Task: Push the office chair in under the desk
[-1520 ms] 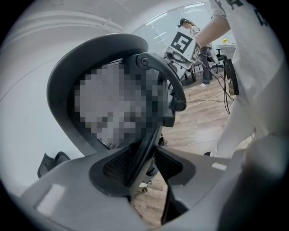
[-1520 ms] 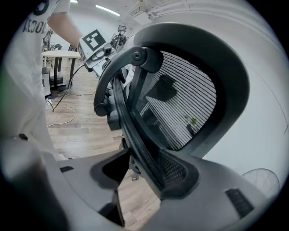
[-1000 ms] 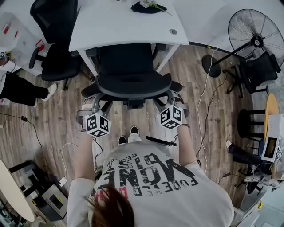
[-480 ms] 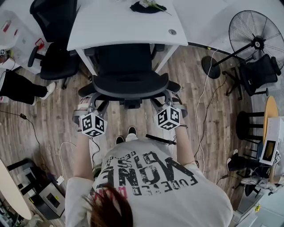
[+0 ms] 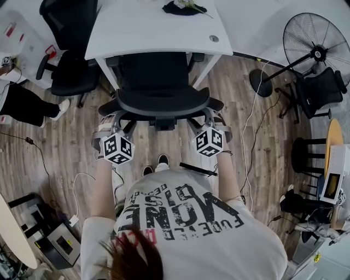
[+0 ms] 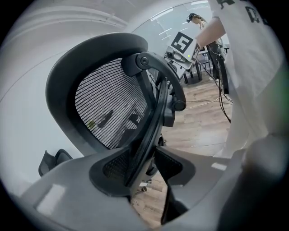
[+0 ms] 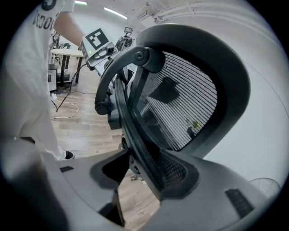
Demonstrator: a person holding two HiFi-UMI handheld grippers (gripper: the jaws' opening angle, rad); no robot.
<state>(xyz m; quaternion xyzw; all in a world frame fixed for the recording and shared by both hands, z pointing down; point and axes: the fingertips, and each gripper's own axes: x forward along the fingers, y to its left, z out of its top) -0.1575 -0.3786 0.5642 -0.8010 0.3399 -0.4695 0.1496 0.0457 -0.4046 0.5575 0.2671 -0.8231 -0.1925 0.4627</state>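
The black mesh office chair (image 5: 163,103) stands with its seat partly under the white desk (image 5: 147,30), its backrest toward me. My left gripper (image 5: 112,131) is shut on the left edge of the backrest rim, and my right gripper (image 5: 210,127) is shut on the right edge. In the left gripper view the backrest frame (image 6: 108,103) runs straight between the jaws of the left gripper (image 6: 151,164). The right gripper view mirrors this: the mesh backrest (image 7: 180,103) sits clamped in the right gripper (image 7: 140,173).
A second black chair (image 5: 71,71) stands left of the desk, near a seated person's leg (image 5: 27,106). A floor fan (image 5: 317,49) and another black chair (image 5: 320,87) are at the right. Cables (image 5: 249,131) trail over the wood floor. A dark item (image 5: 183,8) lies on the desk.
Both grippers and the chair back have shifted slightly forward toward the desk. The grip on the backrest is unchanged.
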